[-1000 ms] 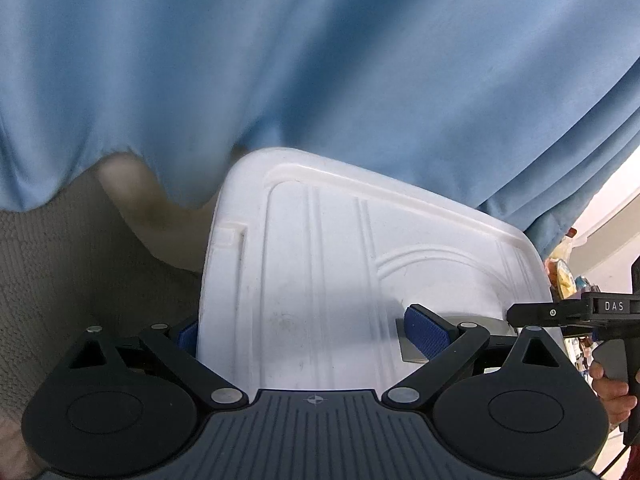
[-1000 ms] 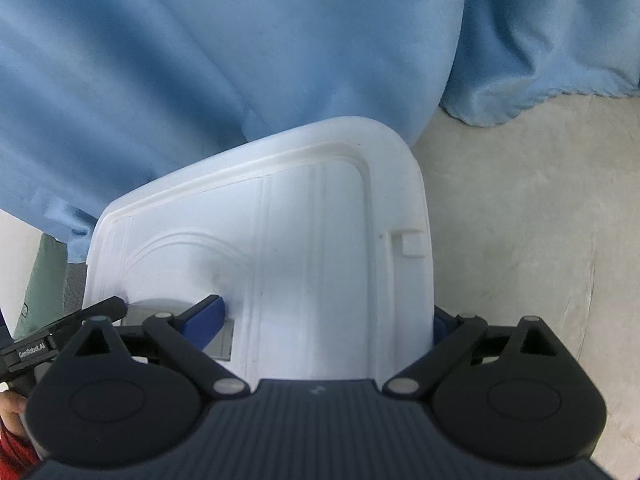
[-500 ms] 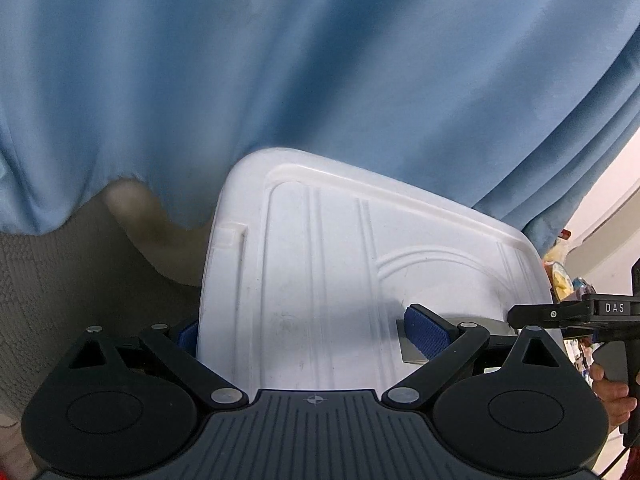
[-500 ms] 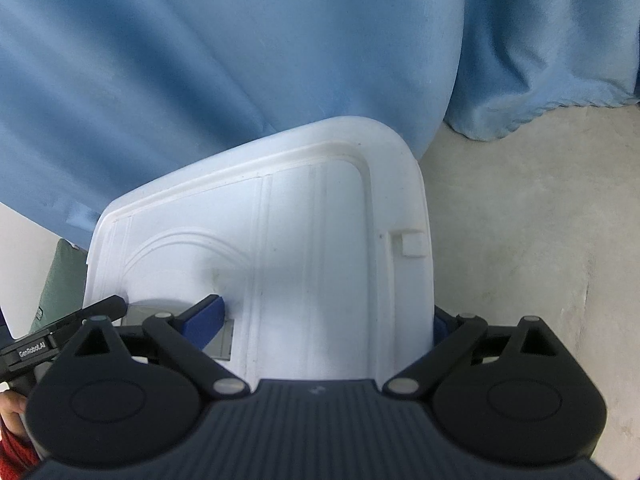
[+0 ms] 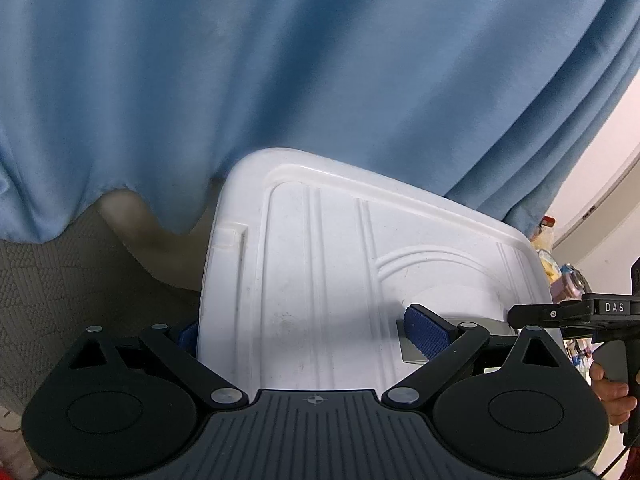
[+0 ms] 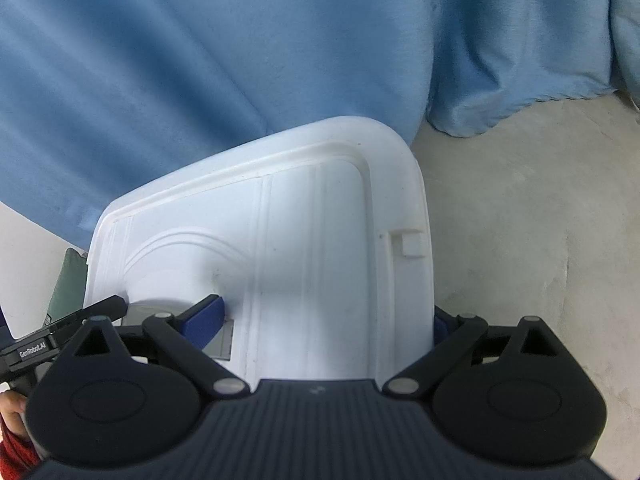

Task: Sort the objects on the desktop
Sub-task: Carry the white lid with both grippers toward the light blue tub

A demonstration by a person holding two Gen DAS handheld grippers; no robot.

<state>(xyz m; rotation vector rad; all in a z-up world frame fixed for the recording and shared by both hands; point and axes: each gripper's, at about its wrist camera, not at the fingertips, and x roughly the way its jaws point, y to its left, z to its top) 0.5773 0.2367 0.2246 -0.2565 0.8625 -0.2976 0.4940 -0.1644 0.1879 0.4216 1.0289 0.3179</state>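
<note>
Both the left gripper (image 5: pixel 308 330) and right gripper (image 6: pixel 326 320) were clamped across a ribbed, round-cornered white plastic storage-box lid (image 5: pixel 320 280), blue pleated curtain (image 5: pixel 300 60) at twelve o'clock.

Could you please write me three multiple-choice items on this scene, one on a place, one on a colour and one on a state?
1. Where does the left gripper grip the lid?
A. its left end
B. its right end
C. its far edge

2. What colour is the curtain behind the lid?
A. green
B. blue
C. red

3. How is the lid held?
A. by one gripper
B. by neither
C. by both grippers

Answers:
1 A: the lid's left edge sits between its fingers.
2 B: blue folds fill the background.
3 C: the right gripper clamps the other end, and each view shows the other gripper alongside.
</note>
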